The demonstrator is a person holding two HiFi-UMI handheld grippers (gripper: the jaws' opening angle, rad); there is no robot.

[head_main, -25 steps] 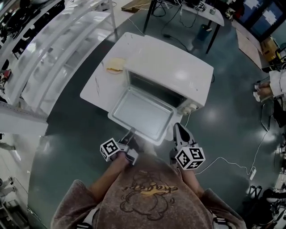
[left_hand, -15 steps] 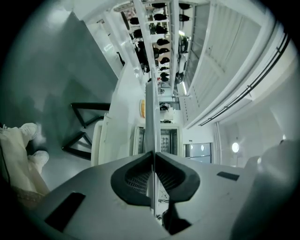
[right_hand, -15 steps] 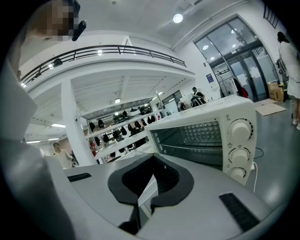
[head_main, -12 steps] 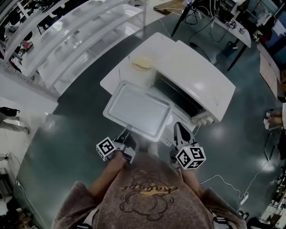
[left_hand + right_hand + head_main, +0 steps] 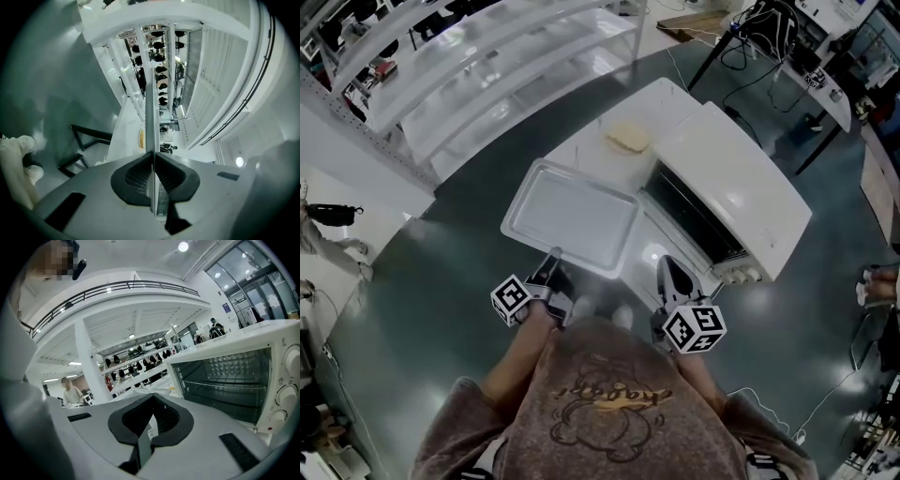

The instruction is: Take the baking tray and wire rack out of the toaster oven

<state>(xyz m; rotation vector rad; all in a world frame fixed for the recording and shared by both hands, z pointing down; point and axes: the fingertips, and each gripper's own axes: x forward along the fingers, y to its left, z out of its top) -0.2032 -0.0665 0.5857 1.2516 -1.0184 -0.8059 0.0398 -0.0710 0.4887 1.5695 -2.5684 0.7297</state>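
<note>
Level baking tray (image 5: 572,217), long axis crosswise, rim clamped in left gripper (image 5: 553,262) jaws; right gripper (image 5: 671,270) jaws closed, empty; oven (image 5: 750,187) interior dim.

Rectangular silver baking tray (image 5: 572,214): smooth bare metal, soft sheen. White boxy toaster oven (image 5: 741,183): glossy casing; thin wire rack (image 5: 225,384) inside, shiny metal. Dark floor (image 5: 431,309): polished. Brown sweater (image 5: 609,412): fuzzy cloth.

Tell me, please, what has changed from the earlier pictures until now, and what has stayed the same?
The left gripper, shut on the near edge of the baking tray, has carried it leftward from the mouth of the toaster oven, clear of the open door. Nothing was newly gripped or let go. The right gripper stays empty, the bread lies beside the oven as before, and the wire rack is in the oven.
</note>
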